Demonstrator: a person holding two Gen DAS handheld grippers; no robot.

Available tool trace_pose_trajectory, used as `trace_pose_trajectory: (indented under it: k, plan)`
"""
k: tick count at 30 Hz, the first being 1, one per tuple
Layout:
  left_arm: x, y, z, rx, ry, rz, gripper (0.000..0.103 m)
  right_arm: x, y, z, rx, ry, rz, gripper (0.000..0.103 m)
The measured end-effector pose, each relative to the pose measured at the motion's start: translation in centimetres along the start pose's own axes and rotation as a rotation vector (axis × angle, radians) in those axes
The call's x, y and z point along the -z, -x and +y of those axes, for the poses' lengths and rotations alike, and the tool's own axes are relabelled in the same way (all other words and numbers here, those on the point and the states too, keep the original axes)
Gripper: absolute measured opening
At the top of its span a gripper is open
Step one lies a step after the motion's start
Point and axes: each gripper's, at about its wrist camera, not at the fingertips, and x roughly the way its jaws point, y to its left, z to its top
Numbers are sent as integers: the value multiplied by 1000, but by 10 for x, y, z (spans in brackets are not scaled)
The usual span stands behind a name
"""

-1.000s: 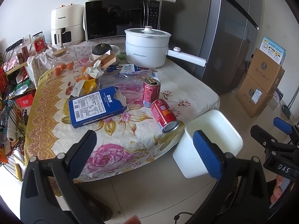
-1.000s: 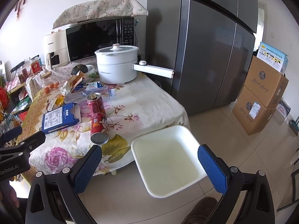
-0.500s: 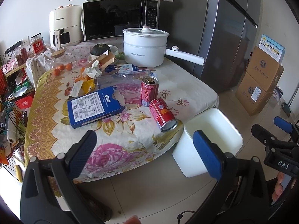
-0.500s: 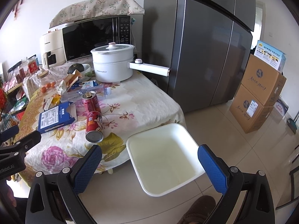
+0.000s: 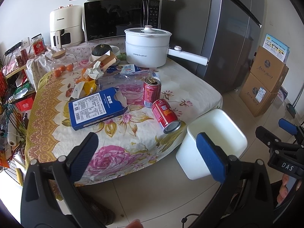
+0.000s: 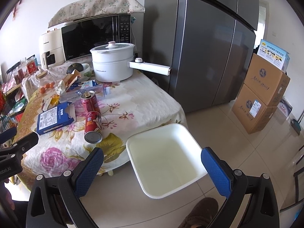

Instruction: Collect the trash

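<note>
I judge this as the very start of collecting: nothing is gripped and the white bin on the floor looks empty. My left gripper hangs short of the table's near edge with its blue pads spread wide, and my right gripper sits above the bin, equally wide apart and holding nothing.

The nearest trash is the tipped red can, lying on its side near the table corner just beside the bin, its flat end toward me. Behind it the upright red can stands with its tab open; whether they touch I cannot tell. The torn blue carton lies flat to their left, with crumpled paper and wrappers further back.

My next move calls for carrying one gripper forward over the floral tablecloth, straddling the tipped can across its round body, since it may roll, then closing and lifting it across to the bin.
</note>
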Motion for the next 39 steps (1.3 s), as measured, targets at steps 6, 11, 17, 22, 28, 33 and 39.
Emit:
trace_pose_trajectory:
  k: [6, 11, 17, 22, 28, 33, 39]
  plan:
    - [0, 0, 0, -1, 0, 0, 102, 1, 0, 0, 0, 0, 0, 103]
    - [1, 0, 0, 1, 1, 4, 102, 1, 0, 0, 0, 0, 0, 103]
    - [2, 0, 1, 1, 2, 5, 102, 1, 0, 0, 0, 1, 0, 103]
    - [3, -1, 2, -1, 2, 8, 102, 4, -1, 4, 0, 5, 1, 103]
    - [4, -2, 5, -5, 6, 13, 102, 5, -3, 8, -1, 20, 6, 103]
    - [3, -3, 9, -7, 9, 26, 102, 2, -5, 13, 3, 38, 9, 103]
    - [2, -5, 13, -13, 4, 31, 102, 0, -7, 13, 8, 34, 14, 103]
